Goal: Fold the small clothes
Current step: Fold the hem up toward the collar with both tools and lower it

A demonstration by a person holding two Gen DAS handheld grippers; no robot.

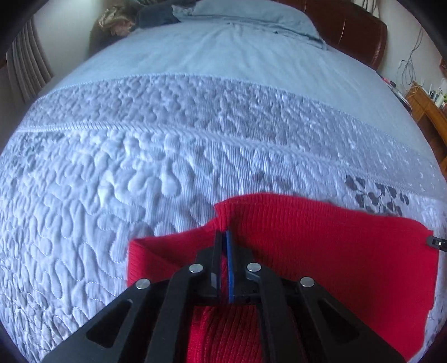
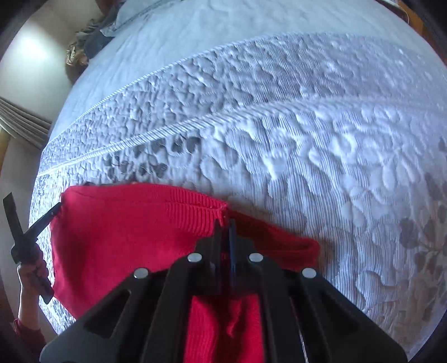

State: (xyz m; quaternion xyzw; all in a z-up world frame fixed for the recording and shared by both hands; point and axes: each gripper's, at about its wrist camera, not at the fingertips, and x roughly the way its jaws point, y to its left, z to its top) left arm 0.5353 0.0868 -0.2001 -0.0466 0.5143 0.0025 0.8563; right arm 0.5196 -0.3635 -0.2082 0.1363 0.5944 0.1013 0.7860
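Observation:
A red ribbed knit garment is held up above the quilted blue bedspread. My left gripper is shut on one top corner of it, with cloth hanging below the jaws. My right gripper is shut on the other top corner of the garment. The cloth is stretched between the two grippers. The right gripper's tip shows at the far right of the left wrist view. The left gripper and the hand holding it show at the left of the right wrist view.
The bed has a brown leather headboard and a blue pillow at the far end. A curtain hangs at the left. A wooden desk with cables stands at the right of the bed.

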